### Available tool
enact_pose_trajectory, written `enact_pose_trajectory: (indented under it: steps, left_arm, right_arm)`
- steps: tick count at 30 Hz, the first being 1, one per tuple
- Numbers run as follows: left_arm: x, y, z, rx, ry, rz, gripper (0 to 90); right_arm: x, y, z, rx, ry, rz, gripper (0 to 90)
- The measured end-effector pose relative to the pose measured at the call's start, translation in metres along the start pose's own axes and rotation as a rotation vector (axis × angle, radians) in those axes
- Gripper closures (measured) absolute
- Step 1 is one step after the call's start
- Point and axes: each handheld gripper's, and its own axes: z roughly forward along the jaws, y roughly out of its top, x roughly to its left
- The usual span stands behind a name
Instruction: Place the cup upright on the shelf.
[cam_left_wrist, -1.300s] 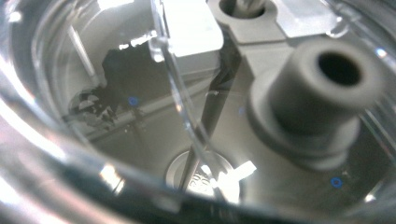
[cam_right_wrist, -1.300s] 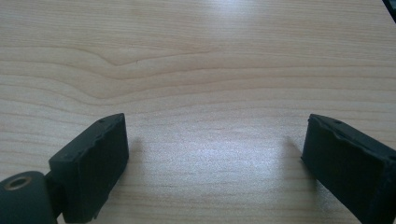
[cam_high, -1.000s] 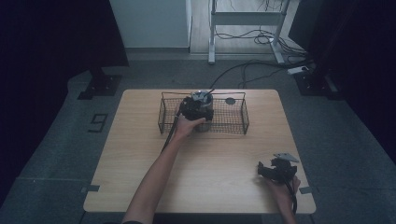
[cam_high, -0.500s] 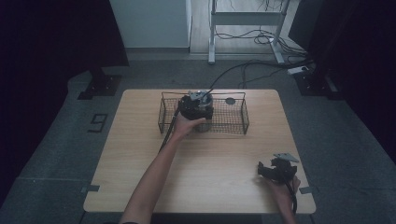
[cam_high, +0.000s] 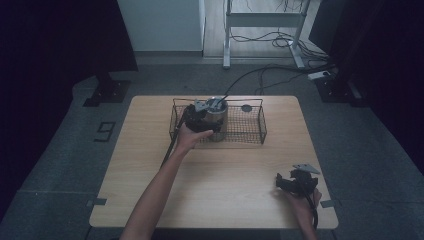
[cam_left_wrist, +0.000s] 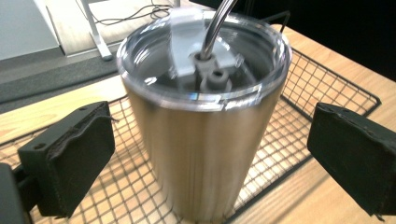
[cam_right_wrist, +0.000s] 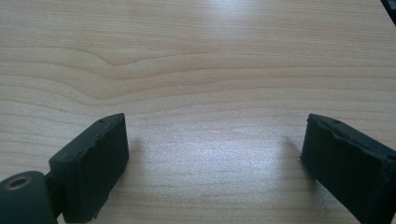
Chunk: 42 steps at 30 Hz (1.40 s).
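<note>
Here the left gripper (cam_left_wrist: 205, 154) had its jaws spread wide on either side of a steel tumbler (cam_left_wrist: 205, 140), which stood upright between them with a clear gap to each pad, inside the wire basket (cam_left_wrist: 322, 93) whose mesh floor ran beneath and beyond the jaws. A clear lid (cam_left_wrist: 201, 56) capped the tumbler above jaw height. Meanwhile the right gripper (cam_right_wrist: 215, 158) hung just over the bare wooden table (cam_right_wrist: 196, 56), its jaws equally wide apart and holding nothing.

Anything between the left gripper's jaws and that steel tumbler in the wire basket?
Nothing visible. The left gripper is open, its jaws either side of the lidded stainless steel tumbler, which stands upright in the black wire basket.
</note>
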Motion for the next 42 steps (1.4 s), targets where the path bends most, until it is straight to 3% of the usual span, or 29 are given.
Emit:
enact_pose_trajectory:
  steps: [10,12,21,24,32,42]
  left_arm:
    - [-0.003,-0.023,-0.021,0.016,-0.015,0.019,2.2]
    - [-0.003,-0.028,-0.028,0.014,-0.036,0.01,2.8]
    - [-0.007,-0.053,-0.052,0.047,-0.055,-0.005,4.5]
    - [-0.009,-0.062,-0.059,0.062,-0.05,0.004,4.8]
    - [-0.006,-0.099,-0.084,0.08,-0.049,-0.025,6.1]
    - [-0.001,-0.135,-0.111,0.114,-0.021,-0.009,6.0]
  right_arm:
    - [0.0,0.0,0.0,0.0,0.0,0.0,7.2]
    - [0.0,0.0,0.0,0.0,0.0,0.0,7.2]
    - [0.0,0.0,0.0,0.001,0.0,0.002,7.2]
    - [0.0,0.0,0.0,0.001,-0.001,0.001,7.2]
    - [0.0,0.0,0.0,0.001,0.0,0.001,7.2]
    - [0.0,0.0,0.0,0.001,0.0,0.001,7.2]
